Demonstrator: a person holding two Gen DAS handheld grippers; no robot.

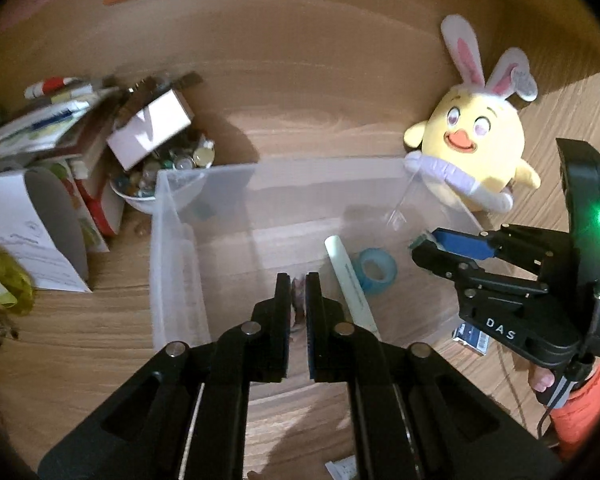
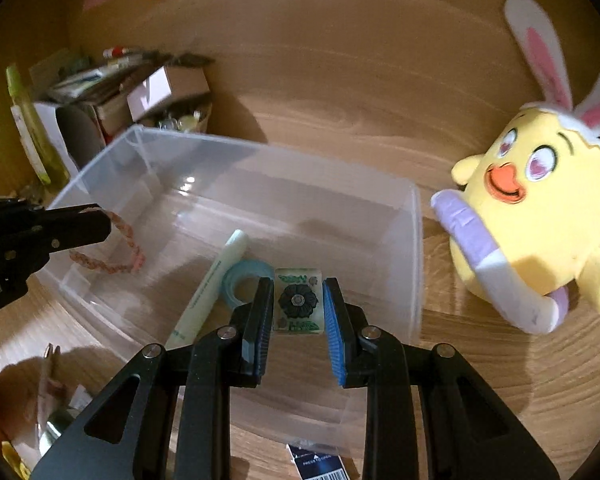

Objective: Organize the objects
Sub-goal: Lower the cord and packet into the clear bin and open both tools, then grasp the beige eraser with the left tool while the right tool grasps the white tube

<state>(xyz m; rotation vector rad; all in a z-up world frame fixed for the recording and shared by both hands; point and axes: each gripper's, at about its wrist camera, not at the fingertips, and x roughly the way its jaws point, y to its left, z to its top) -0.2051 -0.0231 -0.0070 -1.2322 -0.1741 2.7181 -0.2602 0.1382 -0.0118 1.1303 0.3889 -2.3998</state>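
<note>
A clear plastic bin (image 1: 168, 240) (image 2: 416, 248) stands on the wooden table. Inside lie a pale green pen (image 1: 350, 280) (image 2: 212, 284) and a blue tape roll (image 1: 376, 270) (image 2: 242, 280). My left gripper (image 1: 298, 284) (image 2: 104, 224) is shut on a pink braided cord (image 2: 116, 252) that hangs into the bin's left side. My right gripper (image 2: 298, 286) (image 1: 420, 246) is shut on a small clear card with a dark flower button (image 2: 299, 300), held over the bin's right side.
A yellow chick plush with bunny ears (image 1: 472, 140) (image 2: 540, 216) leans at the bin's right. A heap of boxes, papers and a bowl of small items (image 1: 148, 160) (image 2: 140, 92) sits at the left. A barcoded packet (image 2: 316, 462) lies in front.
</note>
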